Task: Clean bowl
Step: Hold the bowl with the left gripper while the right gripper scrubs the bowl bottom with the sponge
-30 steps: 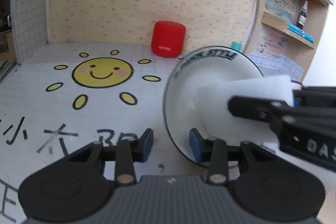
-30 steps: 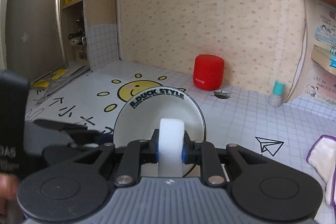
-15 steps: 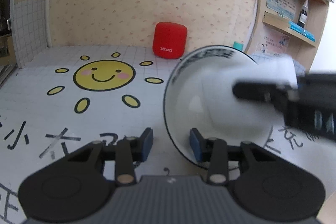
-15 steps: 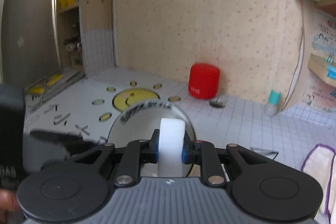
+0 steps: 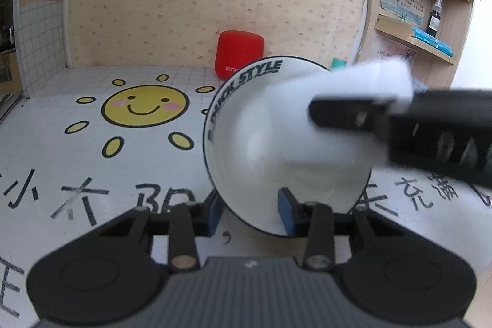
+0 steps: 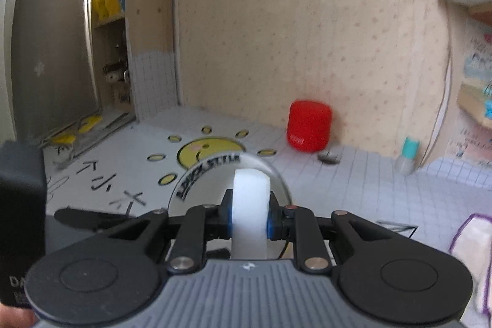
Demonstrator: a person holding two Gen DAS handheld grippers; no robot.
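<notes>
The left gripper holds a white bowl by its lower rim, its blue pads narrowed onto the wall of the bowl, one inside and one outside. The bowl is tilted up on edge, lifted above the white tabletop, its opening facing right and its black rim lettering on the upper left. It hangs in front of the red speaker, which stands at the back wall, and to the right of the yellow sun face printed on the tabletop. The right gripper is clamped tight on a white sponge, squeezing it between its blue pads. From the left wrist view the sponge reaches in from the right to the upper part of the bowl's opening; it is blurred, so contact with the inside cannot be told. A small teal-capped bottle stands right of the speaker, and a purple-edged cloth lies farther right.
</notes>
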